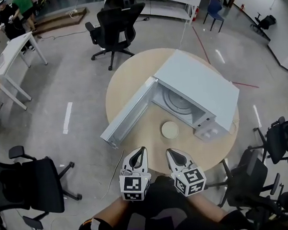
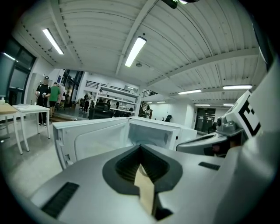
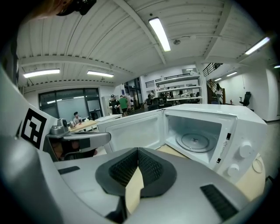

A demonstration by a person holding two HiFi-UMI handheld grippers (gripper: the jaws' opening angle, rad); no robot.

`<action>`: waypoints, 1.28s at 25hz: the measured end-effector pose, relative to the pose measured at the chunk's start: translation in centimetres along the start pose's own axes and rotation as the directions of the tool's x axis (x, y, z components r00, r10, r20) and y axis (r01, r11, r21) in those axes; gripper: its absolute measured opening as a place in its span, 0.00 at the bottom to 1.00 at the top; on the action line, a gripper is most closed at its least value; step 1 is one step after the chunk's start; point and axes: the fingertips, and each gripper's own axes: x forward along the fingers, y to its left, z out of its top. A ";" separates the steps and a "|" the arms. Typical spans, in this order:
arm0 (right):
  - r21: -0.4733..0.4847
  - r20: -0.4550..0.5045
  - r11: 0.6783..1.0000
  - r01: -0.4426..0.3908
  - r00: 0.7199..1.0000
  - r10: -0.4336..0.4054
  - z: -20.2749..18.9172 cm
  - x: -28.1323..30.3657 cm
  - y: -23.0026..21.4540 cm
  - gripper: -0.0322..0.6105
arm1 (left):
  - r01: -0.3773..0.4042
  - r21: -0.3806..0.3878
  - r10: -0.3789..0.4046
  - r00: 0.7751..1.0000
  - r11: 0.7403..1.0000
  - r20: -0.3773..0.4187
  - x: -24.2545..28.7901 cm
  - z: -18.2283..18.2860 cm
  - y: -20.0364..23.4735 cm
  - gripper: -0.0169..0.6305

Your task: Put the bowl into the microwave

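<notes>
White microwave [image 1: 197, 90] stands open — bowl [image 1: 169, 130] just outside, clear of door [image 1: 129, 116].

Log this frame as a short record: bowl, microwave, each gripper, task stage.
bowl: on the round table, before the microwave's opening, untouched
microwave: door swung open; only the turntable inside
left gripper: shut, empty, at the table's near edge
right gripper: shut, empty, beside the left
task stage: bowl not yet picked up

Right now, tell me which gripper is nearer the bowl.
Right. The right gripper hovers just short of the bowl; the left gripper is farther away, off to the bowl's left.
</notes>
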 end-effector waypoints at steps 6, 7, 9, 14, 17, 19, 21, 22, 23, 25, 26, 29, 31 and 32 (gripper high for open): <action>0.017 0.010 0.999 -0.034 0.999 0.034 0.6 0.6 -1.6 0.07 | -0.032 0.019 0.032 0.999 0.999 -0.020 1.2 0.4 -0.6 0.10; 0.022 0.013 0.999 -0.037 0.999 0.037 0.6 0.5 -1.9 0.07 | -0.035 0.021 0.035 0.999 0.999 -0.026 1.4 0.4 -0.9 0.10; 0.031 0.017 0.999 -0.042 0.999 0.042 0.5 0.5 -2.8 0.07 | -0.038 0.029 0.039 0.999 0.999 -0.033 2.0 0.3 -1.5 0.10; 0.054 0.025 0.997 -0.060 0.998 0.059 0.2 0.8 -5.3 0.07 | -0.060 0.049 0.062 0.997 0.997 -0.047 3.9 0.0 -2.5 0.10; 0.069 0.030 0.995 -0.078 0.997 0.076 0.1 1.0 -6.2 0.07 | -0.077 0.060 0.081 0.995 0.995 -0.064 4.8 -0.1 -3.0 0.10; 0.076 0.033 0.993 -0.091 0.996 0.089 0.3 1.1 -6.8 0.07 | -0.082 0.068 0.088 0.993 0.994 -0.076 5.4 -0.1 -3.4 0.10; 0.083 0.035 0.991 -0.102 0.994 0.100 0.3 1.3 -7.6 0.07 | -0.088 0.076 0.095 0.992 0.993 -0.085 6.2 -0.1 -3.9 0.10; 0.086 0.036 0.990 -0.107 0.994 0.105 0.3 1.4 -8.1 0.07 | -0.093 0.080 0.100 0.991 0.992 -0.089 6.6 -0.2 -4.2 0.10; 0.090 0.036 0.990 -0.112 0.993 0.109 0.3 1.4 -8.6 0.07 | -0.097 0.084 0.105 0.990 0.992 -0.092 7.0 -0.2 -4.4 0.10; 0.098 0.035 0.988 -0.122 0.992 0.119 0.2 1.6 -9.5 0.07 | -0.108 0.091 0.117 0.988 0.990 -0.101 7.8 -0.2 -4.8 0.10; 0.102 0.035 0.987 -0.127 0.992 0.124 0.2 1.7 -10.0 0.07 | -0.113 0.095 0.122 0.987 0.989 -0.106 8.2 -0.2 -5.0 0.10; 0.111 0.032 0.983 -0.144 0.989 0.141 -0.1 2.2 -11.2 0.07 | -0.120 0.104 0.132 0.984 0.987 -0.120 9.5 -0.5 -5.5 0.10; 0.117 0.027 0.981 -0.154 0.988 0.152 -0.4 2.5 -12.0 0.07 | -0.125 0.110 0.139 0.981 0.986 -0.133 10.4 -0.8 -5.9 0.10; 0.122 0.024 0.980 -0.158 0.987 0.157 -0.5 2.6 -12.5 0.07 | -0.130 0.112 0.145 0.979 0.985 -0.141 10.9 -0.9 -6.0 0.10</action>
